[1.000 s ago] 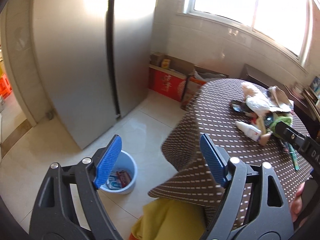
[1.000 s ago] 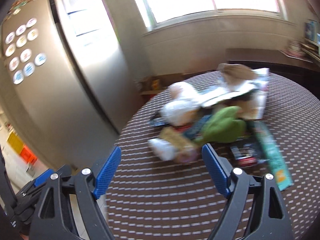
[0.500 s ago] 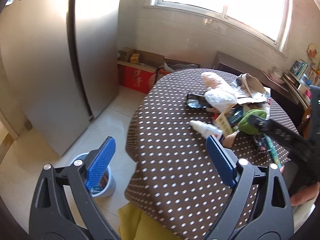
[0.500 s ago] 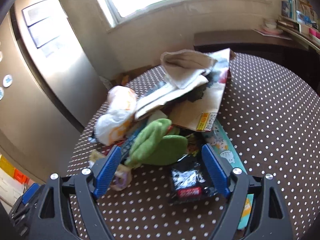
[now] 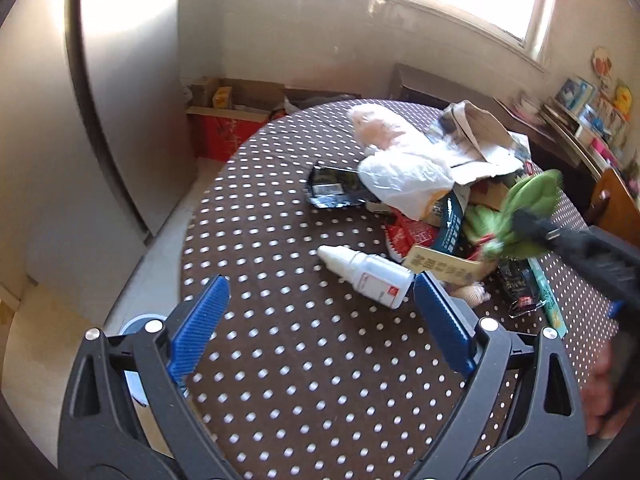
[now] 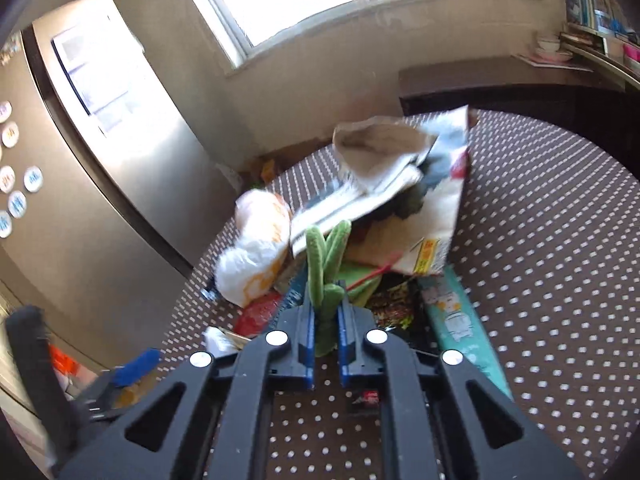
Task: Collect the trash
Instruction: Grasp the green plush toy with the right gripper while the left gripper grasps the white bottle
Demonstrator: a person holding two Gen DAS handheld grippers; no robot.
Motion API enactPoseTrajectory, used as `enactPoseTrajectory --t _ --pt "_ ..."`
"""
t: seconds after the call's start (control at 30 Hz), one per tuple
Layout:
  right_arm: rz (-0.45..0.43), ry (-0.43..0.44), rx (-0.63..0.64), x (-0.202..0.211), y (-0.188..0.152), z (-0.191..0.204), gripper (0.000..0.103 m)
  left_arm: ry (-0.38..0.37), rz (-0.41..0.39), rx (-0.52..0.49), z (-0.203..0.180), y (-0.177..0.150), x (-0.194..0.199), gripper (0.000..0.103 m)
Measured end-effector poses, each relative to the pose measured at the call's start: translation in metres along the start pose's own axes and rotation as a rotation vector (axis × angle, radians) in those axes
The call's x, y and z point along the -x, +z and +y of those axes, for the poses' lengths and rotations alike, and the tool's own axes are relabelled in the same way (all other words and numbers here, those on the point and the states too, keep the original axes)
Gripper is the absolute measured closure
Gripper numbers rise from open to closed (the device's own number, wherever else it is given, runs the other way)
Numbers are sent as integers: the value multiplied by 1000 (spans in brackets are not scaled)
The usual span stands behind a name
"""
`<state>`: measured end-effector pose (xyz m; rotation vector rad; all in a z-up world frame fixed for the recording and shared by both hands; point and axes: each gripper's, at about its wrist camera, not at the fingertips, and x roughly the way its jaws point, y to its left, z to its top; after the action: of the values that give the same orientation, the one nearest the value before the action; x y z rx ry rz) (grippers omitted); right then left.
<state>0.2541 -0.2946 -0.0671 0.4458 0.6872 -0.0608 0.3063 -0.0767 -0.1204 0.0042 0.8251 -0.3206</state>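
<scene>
A heap of trash lies on the round dotted table: a white plastic bag, a black wrapper, a torn paper bag and a white bottle. My left gripper is open above the table's near side, short of the bottle, with nothing between its fingers. My right gripper is shut on a green wrapper, which stands up between its blue pads over the heap. In the left wrist view the same green wrapper shows at the right gripper's tip.
A steel fridge stands to the left of the table. A blue bin sits on the floor behind my left finger. Cardboard boxes line the wall under the window. A shelf of small items runs along the right.
My right gripper closed on the green wrapper and lifted it. My left gripper swung from over the floor bin to above the table, nearer the white bottle.
</scene>
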Motion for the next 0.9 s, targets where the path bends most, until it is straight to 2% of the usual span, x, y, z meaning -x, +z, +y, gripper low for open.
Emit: enactPoseTrajectory --t 0.1,0.3,0.33,0.37,0.43,0.47,0.57,0.9 --pt "-65 19 -11 29 9 -5 94 -12 10 -29 -5 4 -10 11" --pt "-125 19 -22 63 20 -18 94 -36 20 -105 -16 5 -23 12" --pt "-127 19 -28 66 20 -21 94 -53 17 -111 -17 5 -23 23" --pt "-131 14 -35 67 19 -22 94 -63 23 -115 -17 5 -24 43" --pt "-134 9 -44 70 20 -27 94 -43 34 -129 -17 3 -27 55" --pt "-131 12 -49 70 19 -29 94 -33 30 -140 -17 2 -26 64" --pt "-123 13 -57 71 16 -30 94 -15 21 -164 -21 -2 -25 65" --pt "-132 40 -39 77 13 -16 94 -15 -10 -133 -8 -8 -6 66"
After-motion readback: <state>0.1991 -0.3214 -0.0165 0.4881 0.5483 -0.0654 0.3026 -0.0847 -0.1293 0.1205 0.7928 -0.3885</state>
